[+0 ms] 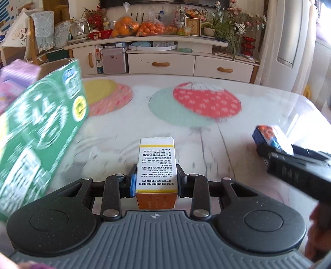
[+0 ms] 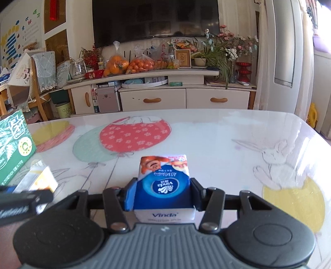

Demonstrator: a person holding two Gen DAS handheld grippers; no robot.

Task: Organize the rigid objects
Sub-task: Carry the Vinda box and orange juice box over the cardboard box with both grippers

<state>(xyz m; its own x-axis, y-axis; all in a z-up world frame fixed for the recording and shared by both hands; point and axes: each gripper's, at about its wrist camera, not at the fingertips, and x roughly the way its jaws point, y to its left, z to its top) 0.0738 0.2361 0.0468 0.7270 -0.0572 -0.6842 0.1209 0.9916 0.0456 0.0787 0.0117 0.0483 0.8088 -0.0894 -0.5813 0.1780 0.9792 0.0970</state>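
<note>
Left gripper (image 1: 156, 182) angled down over the table, jaws clamped on the sides of a box (image 1: 156, 165), right gripper (image 2: 163, 193) angled down, jaws pressed on a tissue pack (image 2: 164, 184), both side by side

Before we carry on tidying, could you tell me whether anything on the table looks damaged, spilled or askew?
Nothing stands out: the orange and white box and the blue tissue pack look intact, and the green box sits flat on the table.

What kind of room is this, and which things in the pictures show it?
Most likely a home living room. A large television hangs above a white cabinet crowded with bagged oranges and potted flowers, and in front is a table with a balloon-patterned cover.
</note>
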